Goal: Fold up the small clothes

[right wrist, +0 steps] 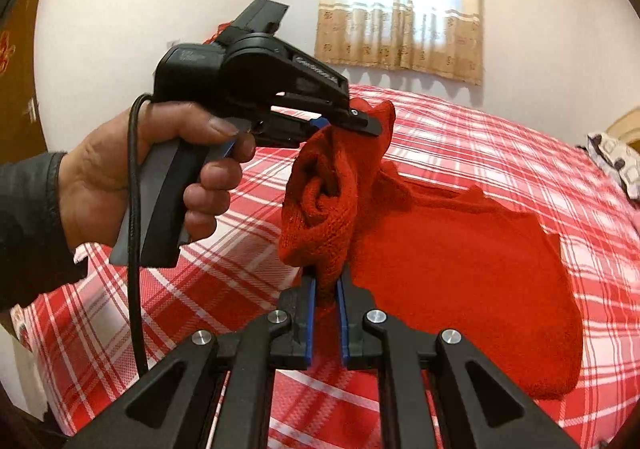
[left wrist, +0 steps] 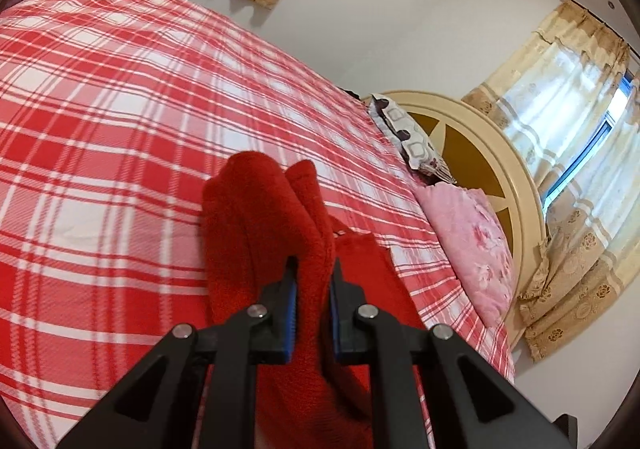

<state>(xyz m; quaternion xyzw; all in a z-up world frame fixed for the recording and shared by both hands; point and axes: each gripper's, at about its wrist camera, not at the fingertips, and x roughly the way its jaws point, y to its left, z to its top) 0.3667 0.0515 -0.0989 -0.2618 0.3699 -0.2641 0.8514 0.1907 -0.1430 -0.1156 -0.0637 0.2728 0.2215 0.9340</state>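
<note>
Grippers: both clamped on the same red knit garment (right wrist: 460, 249), pads pinching fabric, jaws narrow.
Left gripper (left wrist: 314, 269): blue pads squeeze a bunched fold of the knit; cloth rises ahead of the fingertips in two humps. In the right wrist view the left gripper (right wrist: 360, 121) grips the top of the bunch, with a hand (right wrist: 160, 173) in a dark sleeve on its handle and a black cable hanging down.
Right gripper (right wrist: 327, 281): holds the lower end of the same bunch, just below the left one.
Garment: one edge lifted and rolled between the two grippers; the rest drapes down and lies flat on the bed.
Bed (left wrist: 120, 109): red and white checked sheet.
Beyond: pink pillow (left wrist: 468, 241) and patterned pillow (left wrist: 404, 133) against a round headboard (left wrist: 516, 185); curtains (right wrist: 400, 1) on the wall.
</note>
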